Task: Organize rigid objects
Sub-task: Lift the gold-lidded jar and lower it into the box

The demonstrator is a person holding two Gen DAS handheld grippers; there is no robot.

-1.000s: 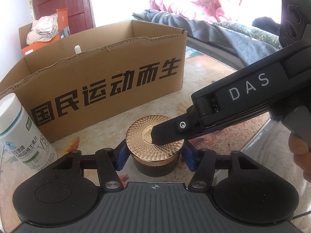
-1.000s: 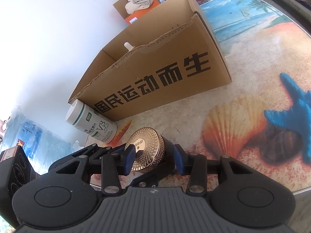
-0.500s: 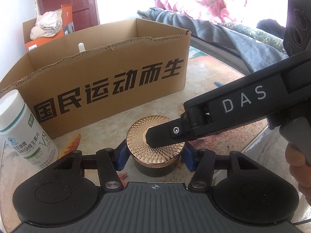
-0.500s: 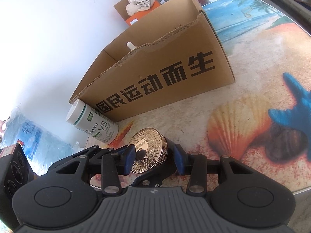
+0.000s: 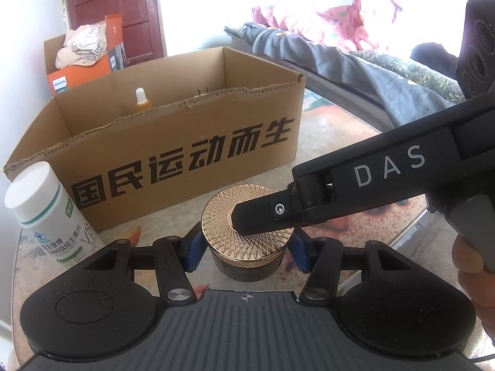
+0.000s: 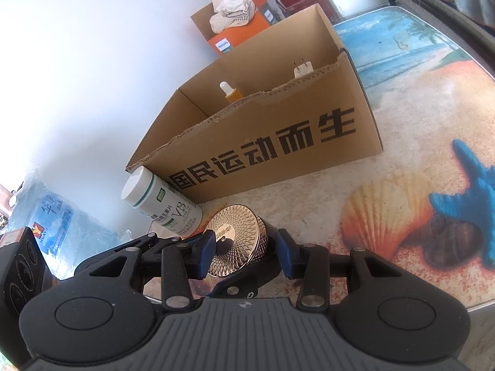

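A dark jar with a gold patterned lid (image 5: pixel 221 213) sits between the blue pads of my left gripper (image 5: pixel 246 247), which is shut on its sides. My right gripper reaches in from the right, rolled on its side, its upper finger (image 5: pixel 260 213) lying flat on the lid. In the right wrist view the jar (image 6: pixel 235 238) lies between the pads of the right gripper (image 6: pixel 244 247), one on the lid face and one at the base, shut on it. An open cardboard box (image 5: pixel 185 151) with black characters stands just behind. Whether the jar touches the table is hidden.
A white vitamin bottle (image 5: pixel 46 210) stands left of the jar by the box corner. Inside the box (image 6: pixel 263 154) are a dropper bottle (image 6: pixel 229 91) and a white plug (image 6: pixel 303 68). The table edge (image 5: pixel 414 225) runs close on the right; a bed (image 5: pixel 340 52) lies beyond.
Both views now look a little further into the box, so the dropper bottle and the plug show more. The jar stays in both grips, unchanged.
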